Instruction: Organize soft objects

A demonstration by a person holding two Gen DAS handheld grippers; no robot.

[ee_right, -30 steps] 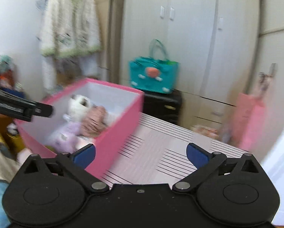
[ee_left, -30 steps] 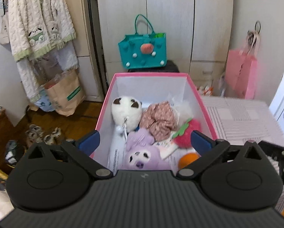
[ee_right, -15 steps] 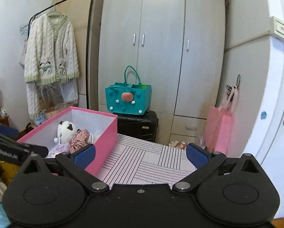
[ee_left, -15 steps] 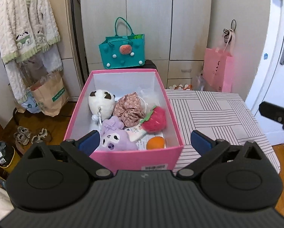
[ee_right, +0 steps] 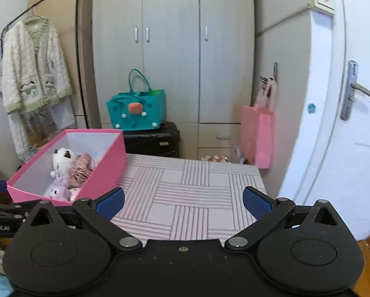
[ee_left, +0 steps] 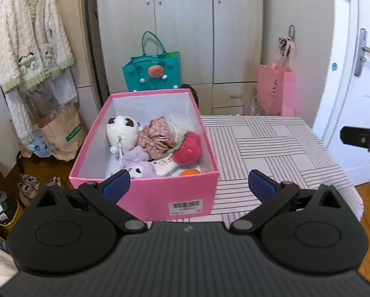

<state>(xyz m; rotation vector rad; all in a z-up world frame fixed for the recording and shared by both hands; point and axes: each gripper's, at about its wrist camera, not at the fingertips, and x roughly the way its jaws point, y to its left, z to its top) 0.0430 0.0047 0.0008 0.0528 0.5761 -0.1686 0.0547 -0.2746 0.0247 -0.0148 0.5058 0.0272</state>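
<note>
Jaws of both the left gripper (ee_left: 188,183) and right gripper (ee_right: 183,199) apart, empty; pink box (ee_left: 160,199) seemingly full of plush toys (ee_left: 135,148).

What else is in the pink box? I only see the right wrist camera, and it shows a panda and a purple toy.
Observer: A red strawberry lies by the box's right wall, hidden from you.
Operator: Is there anything more?
Observer: An orange ball sits in the near right corner, in front of the strawberry.
Operator: Is the left hand-held gripper holding a toy?
Observer: No. The left hand-held gripper is open and empty, on the near side of the box.
</note>
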